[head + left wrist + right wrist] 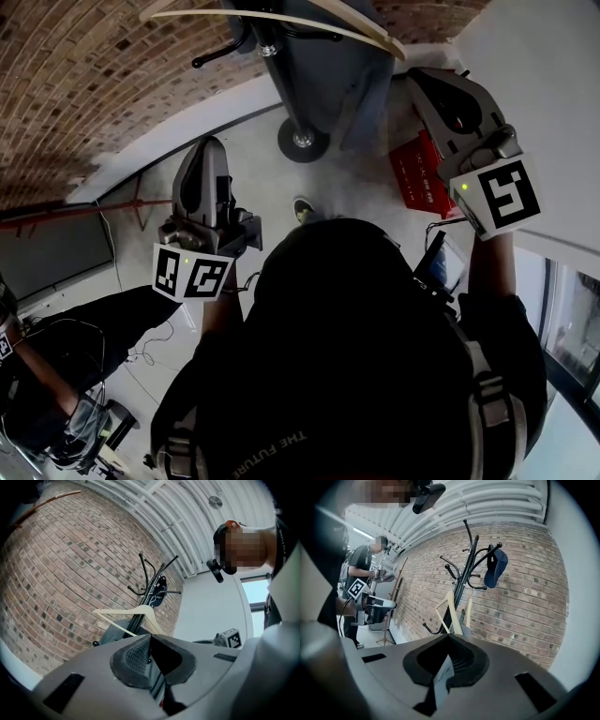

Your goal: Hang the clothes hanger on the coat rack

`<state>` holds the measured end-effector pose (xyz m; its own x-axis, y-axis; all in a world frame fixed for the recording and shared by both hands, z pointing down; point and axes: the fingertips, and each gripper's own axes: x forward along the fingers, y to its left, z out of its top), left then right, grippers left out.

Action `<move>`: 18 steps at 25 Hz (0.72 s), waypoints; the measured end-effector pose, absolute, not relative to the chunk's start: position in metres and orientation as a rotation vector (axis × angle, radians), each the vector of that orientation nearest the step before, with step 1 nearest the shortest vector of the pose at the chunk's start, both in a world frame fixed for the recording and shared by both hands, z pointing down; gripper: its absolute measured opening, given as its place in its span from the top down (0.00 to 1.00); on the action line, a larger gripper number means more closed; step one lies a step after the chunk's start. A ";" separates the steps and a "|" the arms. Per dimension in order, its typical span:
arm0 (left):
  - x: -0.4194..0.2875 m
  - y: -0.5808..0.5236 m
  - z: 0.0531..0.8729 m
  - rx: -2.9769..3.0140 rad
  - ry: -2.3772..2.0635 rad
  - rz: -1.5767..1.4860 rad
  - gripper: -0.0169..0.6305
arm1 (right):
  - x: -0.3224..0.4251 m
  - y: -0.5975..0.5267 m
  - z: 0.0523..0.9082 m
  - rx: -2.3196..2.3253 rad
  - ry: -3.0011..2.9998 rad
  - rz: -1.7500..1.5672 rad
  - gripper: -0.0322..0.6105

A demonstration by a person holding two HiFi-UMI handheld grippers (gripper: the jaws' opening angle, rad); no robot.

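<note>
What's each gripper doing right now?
Left gripper: closed, empty.
Right gripper: closed at the tips, white slip in the gap behind them, hanger just beyond.

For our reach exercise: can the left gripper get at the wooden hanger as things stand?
Probably yes: nothing stands between the left gripper and the hanger, though its fingers are shut.

The head view looks steeply down over the person's own head and shoulders, with the left gripper (212, 150) at centre left and the right gripper (429, 82) at upper right. Each gripper view sits close behind its own jaws and faces upward. All three views share the coat rack (152, 585), clothes hanger (451, 611) and brick wall (94, 75). These lie along the top in the head view and mid-frame in both gripper views.
</note>
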<state>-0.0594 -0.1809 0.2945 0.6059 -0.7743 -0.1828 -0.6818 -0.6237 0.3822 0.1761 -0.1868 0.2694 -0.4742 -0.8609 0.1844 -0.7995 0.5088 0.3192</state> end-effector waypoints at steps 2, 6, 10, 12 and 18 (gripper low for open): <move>-0.059 -0.181 0.294 2.560 -1.192 -0.486 0.94 | 0.175 -0.187 0.269 1.381 -2.435 -0.279 0.92; -0.059 -0.181 0.294 2.558 -1.195 -0.482 0.94 | 0.173 -0.188 0.270 1.364 -2.435 -0.276 0.92; -0.061 -0.181 0.293 2.561 -1.188 -0.485 0.94 | 0.171 -0.187 0.269 1.357 -2.427 -0.287 0.92; -0.062 -0.181 0.294 2.561 -1.186 -0.487 0.94 | 0.170 -0.187 0.271 1.350 -2.421 -0.288 0.92; -0.069 -0.186 0.297 2.550 -1.195 -0.484 0.94 | 0.162 -0.195 0.277 1.329 -2.409 -0.275 0.92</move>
